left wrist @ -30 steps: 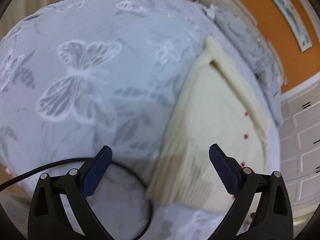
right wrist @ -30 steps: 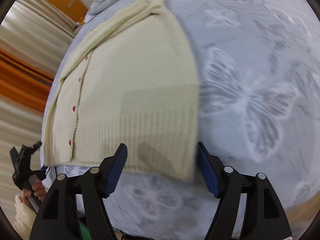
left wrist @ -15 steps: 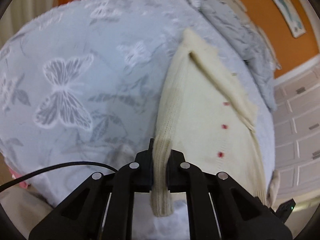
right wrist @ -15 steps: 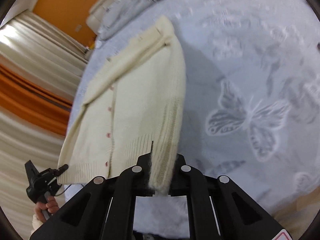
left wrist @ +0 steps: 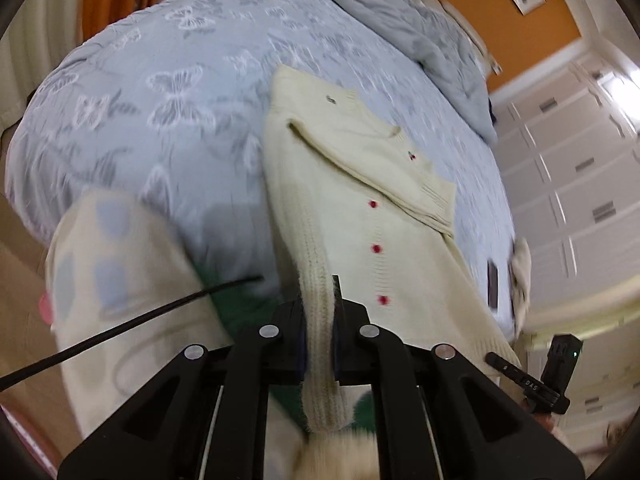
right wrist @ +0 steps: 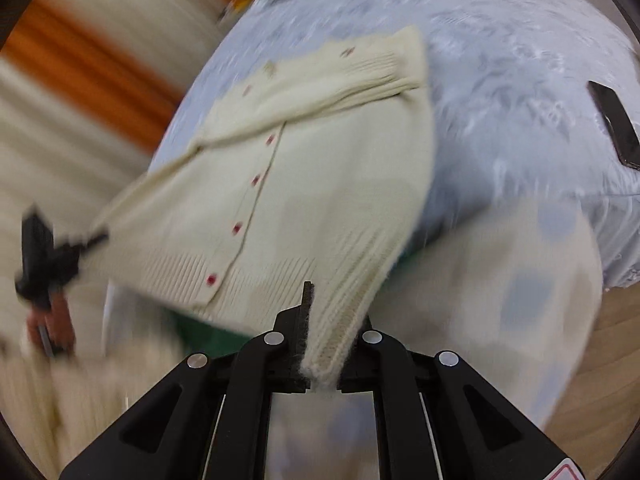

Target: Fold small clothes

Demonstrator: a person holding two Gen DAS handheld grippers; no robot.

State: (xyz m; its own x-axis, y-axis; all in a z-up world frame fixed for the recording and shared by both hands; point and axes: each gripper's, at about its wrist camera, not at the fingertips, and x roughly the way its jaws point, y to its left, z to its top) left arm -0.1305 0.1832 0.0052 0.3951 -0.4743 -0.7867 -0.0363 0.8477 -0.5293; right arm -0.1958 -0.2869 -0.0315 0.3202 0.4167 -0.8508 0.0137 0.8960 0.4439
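Note:
A cream knitted cardigan with red buttons lies on the pale blue butterfly bedspread, its ribbed hem lifted off the bed toward me. My left gripper is shut on one hem corner, which hangs down between the fingers. My right gripper is shut on the other hem corner of the cardigan. One sleeve is folded across the chest. In the right wrist view the left gripper shows at the left edge; in the left wrist view the right gripper shows at lower right.
A grey blanket lies bunched at the far side of the bed. A dark phone rests on the bedspread. The person's cream patterned trousers stand close to the bed edge. White cabinets and orange curtains surround the bed.
Both grippers went from open over the hem to shut on its corners, then rose and drew back, lifting the hem off the bed. The cardigan now stretches toward me.

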